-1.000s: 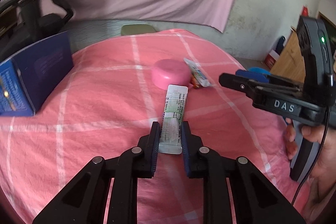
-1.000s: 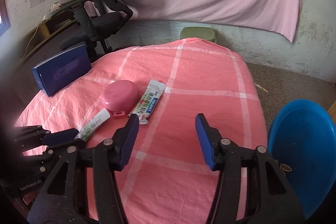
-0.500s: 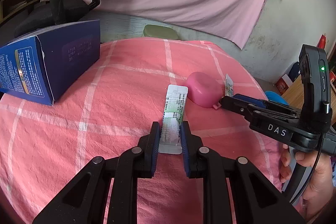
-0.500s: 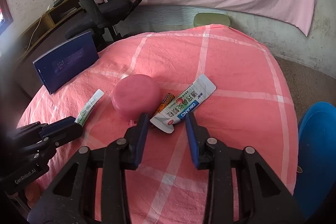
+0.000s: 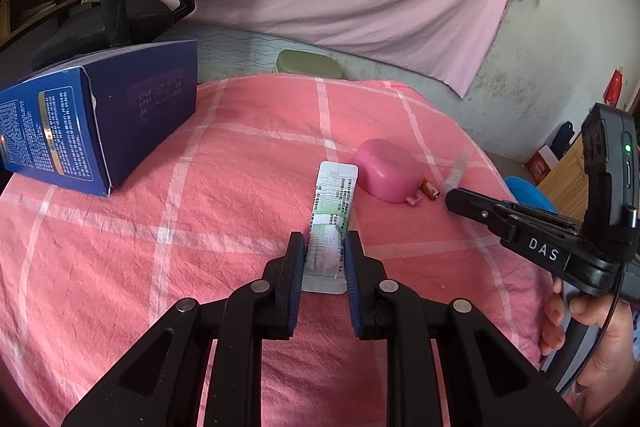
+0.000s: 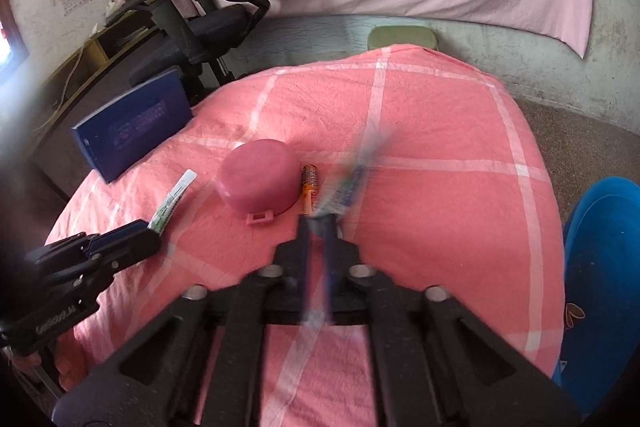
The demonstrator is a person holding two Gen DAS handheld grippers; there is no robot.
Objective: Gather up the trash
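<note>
**Left wrist view: both fingers pairs clamped on flat packets**

Left wrist view shows the left gripper (image 5: 323, 259) with its fingers closed on the near end of a white-and-green tube (image 5: 332, 219), which lies lengthwise on the pink checked bench (image 5: 240, 187) and points away toward the pink case (image 5: 386, 171). The tube looks flattened and light, soft in the middle and stiffer at its crimped end, so the grip across the width near that end seems sound; squeezing the belly would likely just fold it.

From the right wrist view, the right gripper (image 6: 318, 227) has its fingers nearly together on a blurred sachet (image 6: 352, 175), caught by its near edge and smeared by motion. It appears thin, floppy and slick, so it may flap or slip if swung fast. Just beside it lies a small orange battery (image 6: 309, 187), touching or almost touching the case; round and hard, it would likely roll and wants a grip across its middle.

A blue bin (image 6: 604, 267) stands right of the bench, a probable drop point. A blue box (image 5: 96, 123) rests at the far left.
</note>
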